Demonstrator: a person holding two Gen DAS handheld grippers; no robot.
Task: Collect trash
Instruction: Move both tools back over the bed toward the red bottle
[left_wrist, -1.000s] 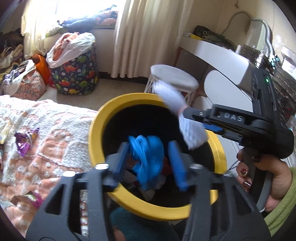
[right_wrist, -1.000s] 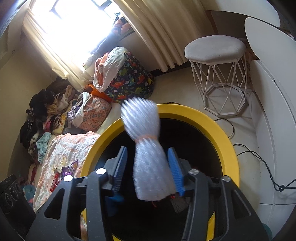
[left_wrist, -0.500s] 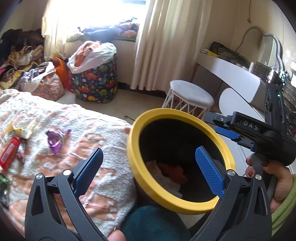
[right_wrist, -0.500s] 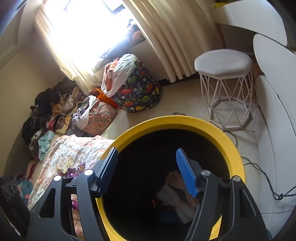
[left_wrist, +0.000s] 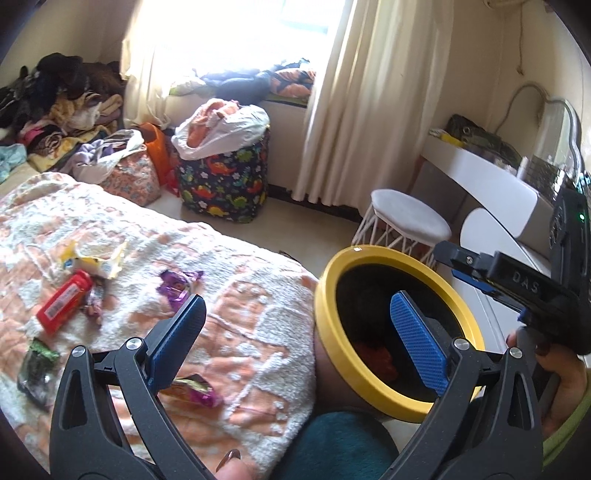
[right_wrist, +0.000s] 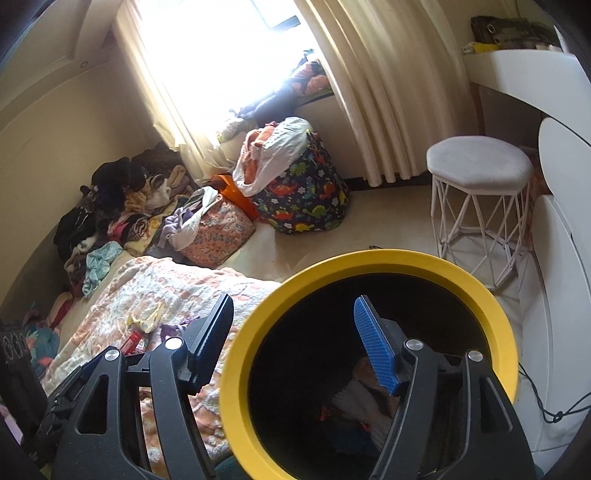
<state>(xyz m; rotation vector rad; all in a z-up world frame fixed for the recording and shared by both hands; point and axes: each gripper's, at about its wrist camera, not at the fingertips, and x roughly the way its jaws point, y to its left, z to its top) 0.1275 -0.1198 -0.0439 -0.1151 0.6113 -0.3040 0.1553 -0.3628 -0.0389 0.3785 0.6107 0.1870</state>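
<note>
A yellow-rimmed black trash bin (left_wrist: 369, 387) stands beside the bed; it also shows in the right wrist view (right_wrist: 491, 321), with white and red trash inside (right_wrist: 354, 398). My left gripper (left_wrist: 295, 332) is open and empty over the bed edge and the bin's left rim. My right gripper (right_wrist: 291, 332) is open and empty above the bin's left rim. On the blanket (left_wrist: 258, 295) lie a red tube (left_wrist: 64, 301), a yellow wrapper (left_wrist: 92, 262), purple wrappers (left_wrist: 177, 286) (left_wrist: 199, 386) and a dark green wrapper (left_wrist: 35, 365).
A white stool (left_wrist: 406, 221) stands behind the bin. A white desk (left_wrist: 487, 177) is at the right. A dinosaur-print bag (left_wrist: 225, 181) and a floral bag (left_wrist: 129, 177) stand on the floor by the curtain (left_wrist: 362, 92). Clothes pile up at the far left (left_wrist: 55, 99).
Both grippers opened and dropped their trash, a blue piece and a white bundle, into the bin. The left gripper then swung left toward the bed; the right drew back and left.
</note>
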